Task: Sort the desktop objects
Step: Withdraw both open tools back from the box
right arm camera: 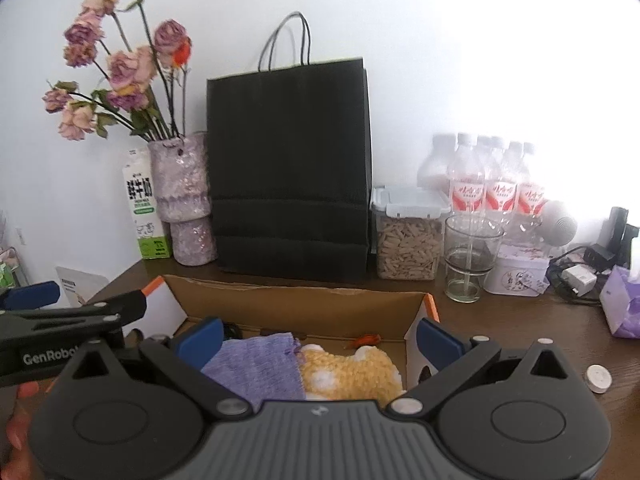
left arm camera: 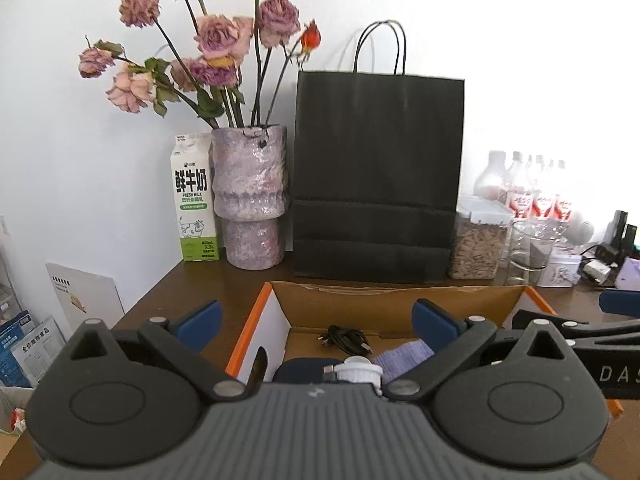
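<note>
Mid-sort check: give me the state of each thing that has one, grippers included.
left gripper: open, empty, over the box
right gripper: open, empty
cardboard box: open-topped, partly filled
black cable: coiled, in box
purple cloth: in box
paper bag: upright
snack jar: lidded
glass: upright

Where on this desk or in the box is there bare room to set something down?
Bare wood lies right of the cardboard box, between it, the glass and the tissue pack, shared with a small white disc. The box floor near the black cable is open. The back row, from milk carton to bottles, is crowded.
</note>
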`<state>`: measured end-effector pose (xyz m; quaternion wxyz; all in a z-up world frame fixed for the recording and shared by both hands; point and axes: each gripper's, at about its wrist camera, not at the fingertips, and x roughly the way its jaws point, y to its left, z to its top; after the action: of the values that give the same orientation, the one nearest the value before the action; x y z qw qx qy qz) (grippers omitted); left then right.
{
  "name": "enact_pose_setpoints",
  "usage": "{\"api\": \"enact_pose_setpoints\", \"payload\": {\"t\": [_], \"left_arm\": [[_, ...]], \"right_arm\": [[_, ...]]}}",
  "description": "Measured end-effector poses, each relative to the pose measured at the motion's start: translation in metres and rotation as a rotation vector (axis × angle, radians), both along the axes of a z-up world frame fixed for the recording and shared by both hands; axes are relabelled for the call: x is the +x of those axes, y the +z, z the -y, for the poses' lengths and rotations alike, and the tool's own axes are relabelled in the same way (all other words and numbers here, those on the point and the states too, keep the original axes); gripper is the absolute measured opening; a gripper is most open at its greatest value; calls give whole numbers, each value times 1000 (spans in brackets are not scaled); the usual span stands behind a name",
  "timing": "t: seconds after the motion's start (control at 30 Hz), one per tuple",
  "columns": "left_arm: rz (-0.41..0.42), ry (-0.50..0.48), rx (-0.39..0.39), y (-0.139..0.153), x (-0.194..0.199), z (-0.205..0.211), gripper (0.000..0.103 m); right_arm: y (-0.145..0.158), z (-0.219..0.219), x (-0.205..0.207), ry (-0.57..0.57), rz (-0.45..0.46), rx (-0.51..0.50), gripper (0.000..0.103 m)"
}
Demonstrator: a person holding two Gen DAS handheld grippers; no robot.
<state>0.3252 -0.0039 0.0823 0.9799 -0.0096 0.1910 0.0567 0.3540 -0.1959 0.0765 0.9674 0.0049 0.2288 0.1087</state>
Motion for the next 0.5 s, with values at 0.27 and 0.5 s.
{"api": "enact_pose_setpoints", "payload": {"t": [0.27, 0.5], "left_arm": [[34, -44, -5, 15, -66, 3, 103], [31, -61, -1, 8, -125, 3, 103]], "right_arm": [[21, 7, -68, 16, 60, -2, 103], [19, 10, -130, 39, 67, -7, 103]]}}
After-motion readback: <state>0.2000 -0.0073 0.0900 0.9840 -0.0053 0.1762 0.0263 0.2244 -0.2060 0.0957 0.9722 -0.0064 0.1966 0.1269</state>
